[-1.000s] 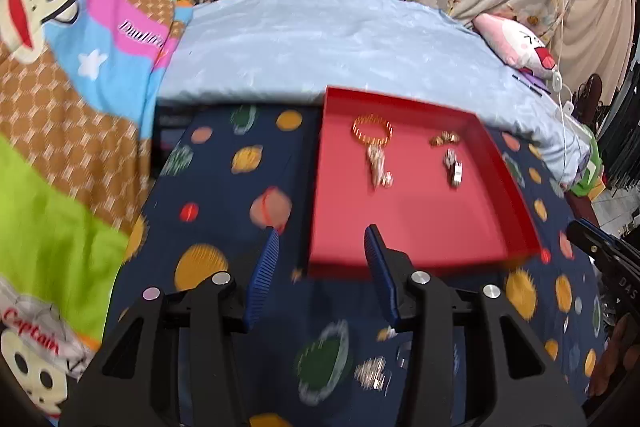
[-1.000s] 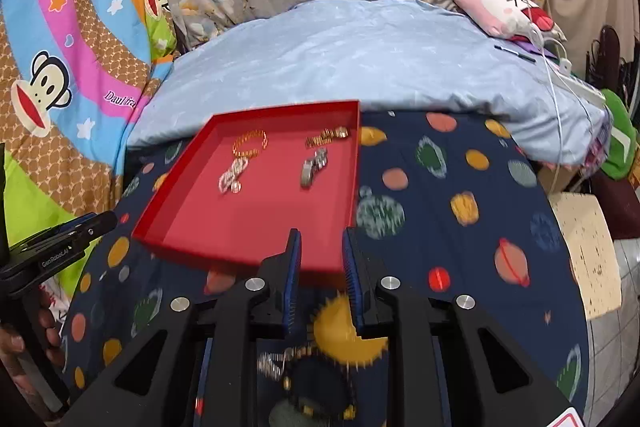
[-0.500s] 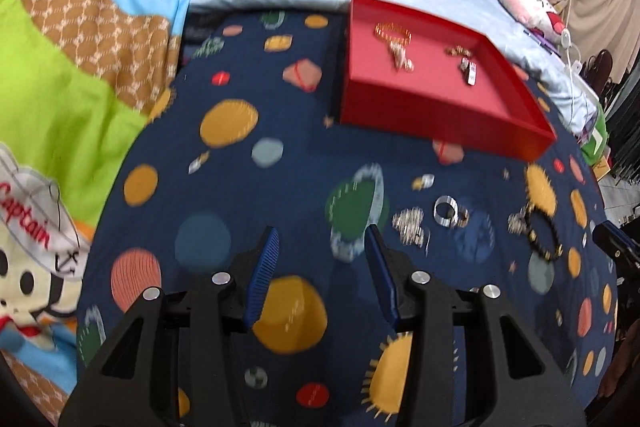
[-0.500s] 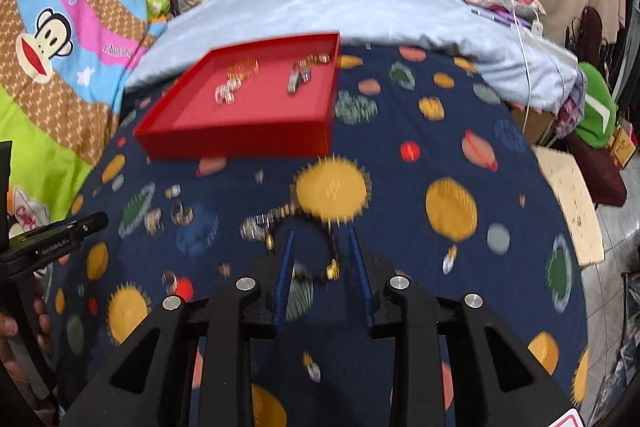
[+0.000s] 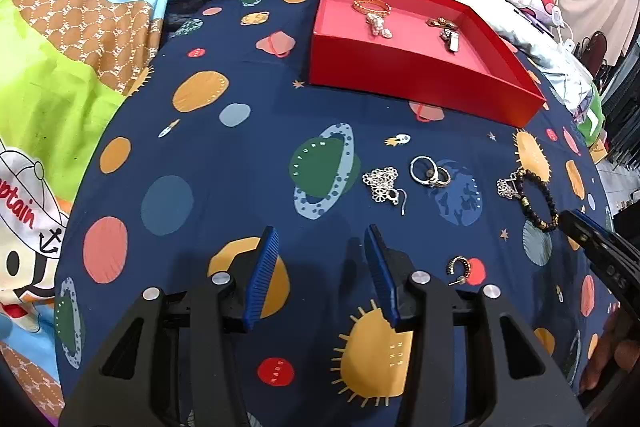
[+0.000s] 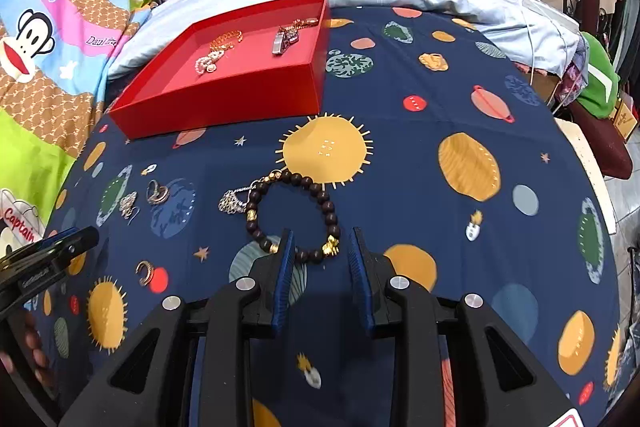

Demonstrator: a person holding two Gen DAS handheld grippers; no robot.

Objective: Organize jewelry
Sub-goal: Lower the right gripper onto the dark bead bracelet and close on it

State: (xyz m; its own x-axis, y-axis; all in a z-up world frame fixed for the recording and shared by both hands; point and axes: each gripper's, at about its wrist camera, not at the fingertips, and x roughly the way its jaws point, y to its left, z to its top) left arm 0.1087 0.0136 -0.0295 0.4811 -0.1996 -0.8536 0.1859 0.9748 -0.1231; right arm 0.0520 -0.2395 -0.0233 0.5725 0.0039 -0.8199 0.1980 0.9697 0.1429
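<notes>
The beaded bracelet (image 6: 294, 217) is framed at twelve o'clock of the empty, narrowly parted right gripper (image 6: 320, 259); its near arc should be straddled squarely before closing. The left gripper (image 5: 320, 263) is held half-open, empty.

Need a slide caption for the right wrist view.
Right gripper open just short of a dark bead bracelet; red tray beyond.
</notes>
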